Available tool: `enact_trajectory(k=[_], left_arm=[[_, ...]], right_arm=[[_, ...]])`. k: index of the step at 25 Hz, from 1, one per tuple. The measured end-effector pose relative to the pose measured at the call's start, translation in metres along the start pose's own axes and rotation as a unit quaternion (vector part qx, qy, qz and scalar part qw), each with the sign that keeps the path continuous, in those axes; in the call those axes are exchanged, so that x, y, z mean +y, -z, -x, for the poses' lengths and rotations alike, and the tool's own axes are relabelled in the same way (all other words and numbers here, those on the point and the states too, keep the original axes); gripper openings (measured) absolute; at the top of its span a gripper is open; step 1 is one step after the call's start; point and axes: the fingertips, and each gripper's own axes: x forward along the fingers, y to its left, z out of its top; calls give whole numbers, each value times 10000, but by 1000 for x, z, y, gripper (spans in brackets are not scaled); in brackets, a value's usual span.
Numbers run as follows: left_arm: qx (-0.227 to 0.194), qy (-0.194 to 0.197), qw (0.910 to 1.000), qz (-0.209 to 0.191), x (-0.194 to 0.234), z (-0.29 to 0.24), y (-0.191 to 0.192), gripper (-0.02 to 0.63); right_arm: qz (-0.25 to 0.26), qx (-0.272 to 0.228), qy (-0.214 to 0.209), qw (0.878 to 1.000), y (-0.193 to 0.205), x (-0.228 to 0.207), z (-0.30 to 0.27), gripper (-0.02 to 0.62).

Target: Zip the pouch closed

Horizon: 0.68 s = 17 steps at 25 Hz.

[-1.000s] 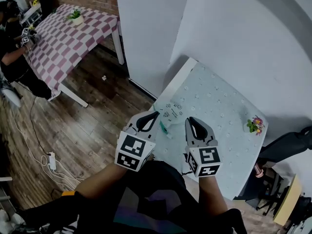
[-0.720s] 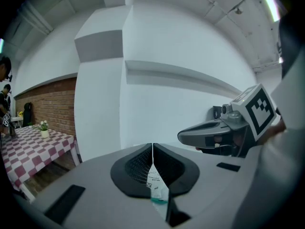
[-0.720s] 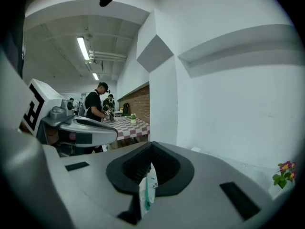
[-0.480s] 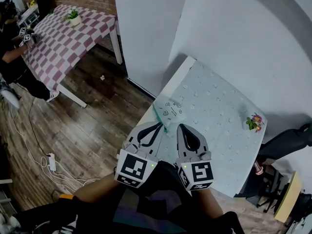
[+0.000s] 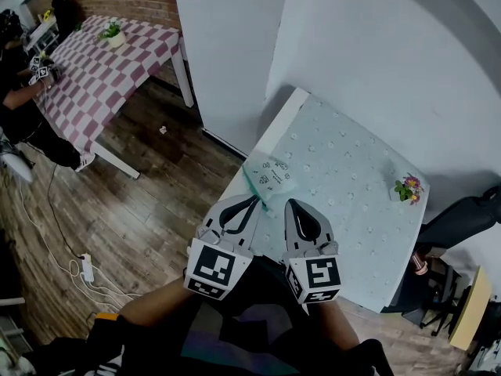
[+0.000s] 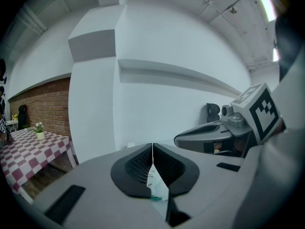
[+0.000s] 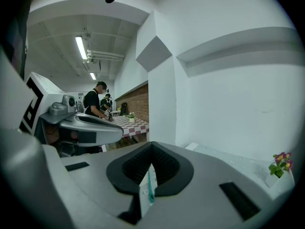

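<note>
Nearest to us, we are holding the left claw (image 5: 252, 204) clenched on the near edge of the pouch (image 5: 271, 176). In the left gripper view the thin white sheet is standing pinched between its jaws. We are judging that this grip is anchoring the pouch so it is not sliding along when the zip is drawn.

Just to the right of that grip, the right claw (image 5: 291, 207) is also clenched on the pouch, biting where the teal zip strip (image 7: 150, 189) is running down between its jaws. We are taking this as the pulling hand, though we cannot tell whether it is on the slider itself. Both claws are pointing forward and slightly down, side by side, probably to stretch the zip line between them. The zipping looks to be only starting.

The pouch is spreading away from the claws over the near left corner of the pale worktop (image 5: 352, 171). We cannot tell whether it is resting there or hanging just above. Well beyond the pouch, to its right, a small flower pot (image 5: 407, 192) is standing clear of the work.
</note>
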Motion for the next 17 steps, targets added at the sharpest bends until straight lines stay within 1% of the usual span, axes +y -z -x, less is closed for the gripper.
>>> enact_trajectory(k=[4,17], left_arm=[[-66,67,9999,-128,-2,-2,-5,12],[58,141,9999,-45,7,-8,2,12]], right_arm=[[5,-51,46,10000,-3,-1,2,14],[-34,118,106,9999,4,-4,-7,14]])
